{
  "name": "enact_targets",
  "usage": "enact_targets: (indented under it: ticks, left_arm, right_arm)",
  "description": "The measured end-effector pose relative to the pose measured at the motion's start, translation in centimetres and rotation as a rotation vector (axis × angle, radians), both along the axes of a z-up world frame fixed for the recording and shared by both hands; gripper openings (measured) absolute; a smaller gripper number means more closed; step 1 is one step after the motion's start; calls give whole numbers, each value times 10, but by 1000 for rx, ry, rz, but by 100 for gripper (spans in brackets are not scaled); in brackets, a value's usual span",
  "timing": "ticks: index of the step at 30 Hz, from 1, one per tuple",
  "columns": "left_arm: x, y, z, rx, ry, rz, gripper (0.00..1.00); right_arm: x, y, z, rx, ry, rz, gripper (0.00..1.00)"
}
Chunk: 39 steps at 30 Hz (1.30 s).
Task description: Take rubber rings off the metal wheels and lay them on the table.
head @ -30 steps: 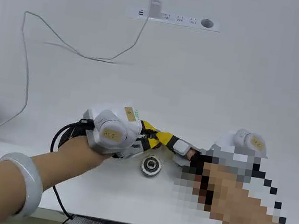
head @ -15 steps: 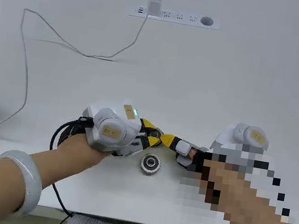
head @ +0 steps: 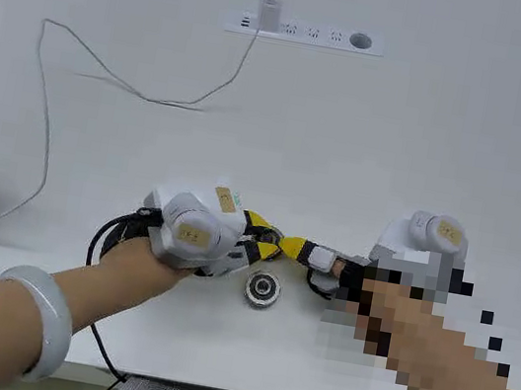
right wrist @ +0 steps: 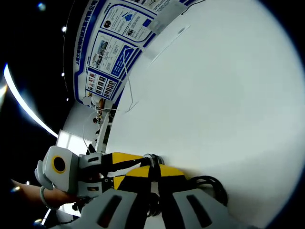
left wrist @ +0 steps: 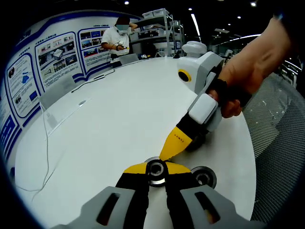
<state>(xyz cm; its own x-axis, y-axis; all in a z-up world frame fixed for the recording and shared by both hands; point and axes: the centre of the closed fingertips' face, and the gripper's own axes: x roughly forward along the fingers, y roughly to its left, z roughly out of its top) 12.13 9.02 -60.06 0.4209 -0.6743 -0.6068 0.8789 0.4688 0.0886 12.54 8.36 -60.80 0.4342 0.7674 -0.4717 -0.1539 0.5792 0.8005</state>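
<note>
The left tongs [head: 266, 242] are pinching a little metal wheel [left wrist: 156, 170] between their yellow tips. They come in from 9 o'clock in the head view and hold the wheel just above the white worktop [head: 402, 129].

The right tongs [right wrist: 151, 171] come in from 3 o'clock. Their yellow tips are pressed close together (they look like one yellow wedge in the left gripper view). The tips touch the rim of the held wheel, on the far side from the left tongs. I cannot tell if any rubber is caught between them.

A second wheel [head: 263, 289] lies flat on the worktop. It sits at 6 o'clock from the held wheel, just beside both sets of tongs but not touching them. In the left gripper view it shows at about 4 o'clock from the held wheel.

A power strip [head: 303, 32] sits far off at 12 o'clock, with a thin cable [head: 48, 119] running from it.
</note>
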Motion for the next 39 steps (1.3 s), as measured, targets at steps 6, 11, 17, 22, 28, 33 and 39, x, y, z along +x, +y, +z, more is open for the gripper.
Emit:
enact_targets:
  ticks: [6, 11, 17, 22, 28, 33, 39]
  left_arm:
    - [-1, 0, -1, -2, 3, -6, 12]
    - [-1, 0, -1, -3, 3, -7, 12]
    - [-1, 0, -1, 3, 0, -12, 12]
    - [-1, 0, -1, 4, -1, -12, 12]
    - [-1, 0, 0, 4, 0, -12, 12]
    - [-1, 0, 0, 4, 0, -12, 12]
    - [-1, 1, -1, 1, 0, -8, 12]
  right_arm:
    - [1, -3, -3, 22, 13, 0, 7]
    - [3, -3, -4, 23, 12, 1, 6]
    - [5, -2, -5, -36, -18, 35, 6]
    - [5, -3, -8, -44, -18, 39, 6]
    - [4, -2, -7, -116, -66, 83, 6]
    - [4, -2, -6, -138, -81, 97, 6]
    - [6, -8, 2, -81, -66, 47, 2]
